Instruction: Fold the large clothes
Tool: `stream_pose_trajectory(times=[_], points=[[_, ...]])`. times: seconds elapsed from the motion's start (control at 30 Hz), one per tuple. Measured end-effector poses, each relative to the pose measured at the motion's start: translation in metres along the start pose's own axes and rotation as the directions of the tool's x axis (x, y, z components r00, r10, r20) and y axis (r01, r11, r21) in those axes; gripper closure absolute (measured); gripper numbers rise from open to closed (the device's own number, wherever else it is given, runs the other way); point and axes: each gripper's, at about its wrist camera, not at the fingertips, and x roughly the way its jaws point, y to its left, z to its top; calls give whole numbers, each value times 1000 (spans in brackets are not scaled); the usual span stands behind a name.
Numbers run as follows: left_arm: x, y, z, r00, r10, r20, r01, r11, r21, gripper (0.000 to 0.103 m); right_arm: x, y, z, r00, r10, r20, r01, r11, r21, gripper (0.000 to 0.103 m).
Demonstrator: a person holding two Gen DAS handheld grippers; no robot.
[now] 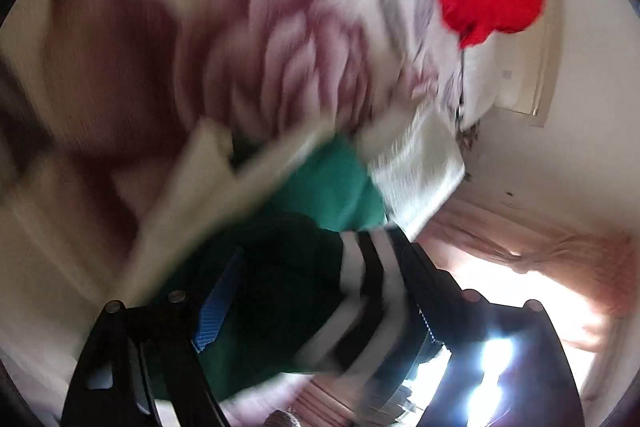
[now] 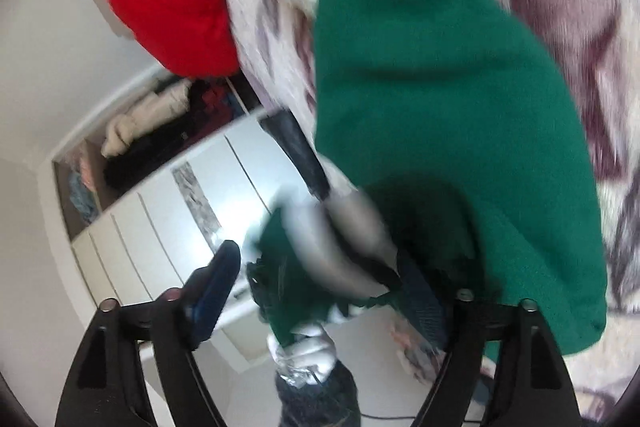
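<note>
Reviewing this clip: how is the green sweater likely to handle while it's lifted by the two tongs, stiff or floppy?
Probably floppy: the green sweater hangs in soft rounded folds in the right wrist view. Its striped cuff bunches between the left tongs, so it likely compresses easily. The knit looks thick, so it may be fairly weighty and sag between grips; the right tongs also have cloth between them.

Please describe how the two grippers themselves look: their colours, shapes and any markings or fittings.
Both are black. The left gripper has two flat, wedge-shaped fingers with round metal bolt heads near the base and a ribbed blue pad on the inner face. The right gripper has the same black fingers, metal bolts and a blue pad. No cables or lettering are visible.
</note>
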Motion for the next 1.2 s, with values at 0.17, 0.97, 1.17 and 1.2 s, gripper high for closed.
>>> stream_pose_trajectory(times=[0.17,0.97,1.17,1.2], points=[[-25,-10,-33,965,208,162,-248,926,285,23,-42,20,6,971,-177,159,209,954,-217,9],[-32,51,-131,900,275,339,-355,913,200,23,-5,51,19,788,-429,442,610,645,-461,82],[-27,93,-175,930,200,308,-223,974,40,23,-17,2,81,796,-546,260,603,680,-418,12],[-22,98,-183,932,197,303,-216,976,28,23,-23,-1,85,798,-545,259,600,675,-428,2]])
